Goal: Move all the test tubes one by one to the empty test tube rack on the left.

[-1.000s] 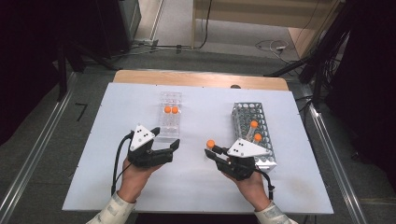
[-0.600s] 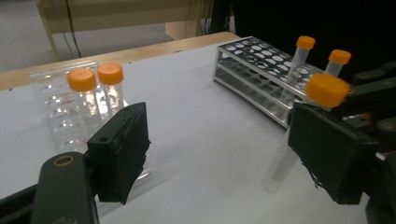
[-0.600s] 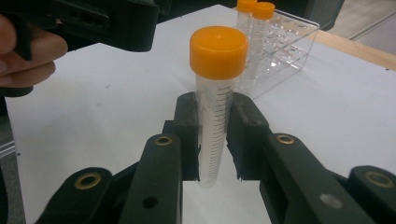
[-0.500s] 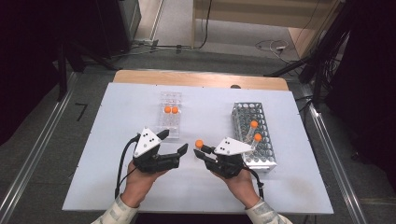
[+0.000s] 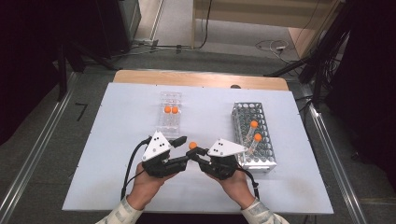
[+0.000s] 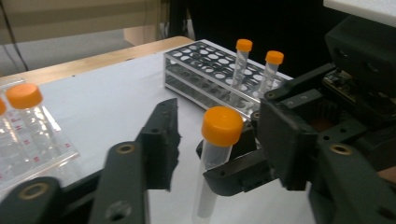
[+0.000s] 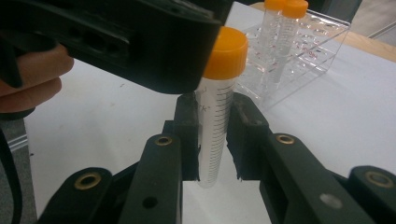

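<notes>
Right gripper [image 7: 212, 140]: both jaws clamped on the clear graduated body of an orange-capped tube [image 7: 218, 98], held upright, cap well above the jaw tips, rounded bottom poking out below them. In the right gripper view, tube dead centre of the frame, part of its cap covered by the other gripper's black body crossing the upper left.

Left gripper [image 6: 215, 140]: jaws part open, just been closing, with the tube [image 6: 216, 154] between them. Left jaw standing clear of the tube with a plain gap; right jaw crowded against the right gripper's jaws, contact with the tube not readable. No grip seen.

High view: tube's orange cap [image 5: 192, 145] at lower centre of the frame, right between the two gripper noses. Left gripper [image 5: 183, 150] pointing toward frame right, right gripper [image 5: 195, 156] pointing toward frame left, tips meeting nose to nose. Hands low in the frame, forearms entering from the bottom edge, patterned sleeves showing, grey plates on top of both grippers tilted toward each other.

Metal rack [image 5: 254, 137] at right of centre, just beside the right gripper, two orange-capped tubes standing in it. Clear rack [image 5: 169, 115] above the left gripper, toward upper centre, two capped tubes in it. All on the white table [image 5: 116, 140].
</notes>
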Available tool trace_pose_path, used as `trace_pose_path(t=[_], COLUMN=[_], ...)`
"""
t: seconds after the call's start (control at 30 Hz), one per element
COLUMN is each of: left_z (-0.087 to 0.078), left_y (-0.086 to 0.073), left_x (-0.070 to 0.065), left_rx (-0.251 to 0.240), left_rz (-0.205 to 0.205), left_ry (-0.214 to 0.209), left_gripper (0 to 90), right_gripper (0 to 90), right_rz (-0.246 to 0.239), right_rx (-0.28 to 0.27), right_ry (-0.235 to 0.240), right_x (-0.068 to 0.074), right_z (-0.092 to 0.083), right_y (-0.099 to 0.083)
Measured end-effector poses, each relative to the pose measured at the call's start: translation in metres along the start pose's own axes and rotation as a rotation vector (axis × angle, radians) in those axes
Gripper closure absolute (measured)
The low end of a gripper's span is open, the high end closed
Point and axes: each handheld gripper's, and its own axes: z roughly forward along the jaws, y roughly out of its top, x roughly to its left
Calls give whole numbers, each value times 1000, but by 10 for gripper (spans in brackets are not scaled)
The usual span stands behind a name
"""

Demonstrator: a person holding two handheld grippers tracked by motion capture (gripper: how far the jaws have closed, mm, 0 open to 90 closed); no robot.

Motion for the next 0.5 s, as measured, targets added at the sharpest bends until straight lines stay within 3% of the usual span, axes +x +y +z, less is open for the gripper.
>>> trace_pose_path(t=[0.5], left_z=[7], left_y=[-4], left_x=[0], left_rx=[18], left_rz=[16], left_ry=[-8], left_gripper=[684], right_gripper=[724], right_rz=[-7], right_rx=[2], right_ry=[7], right_x=[2], right_z=[0], right_y=[0])
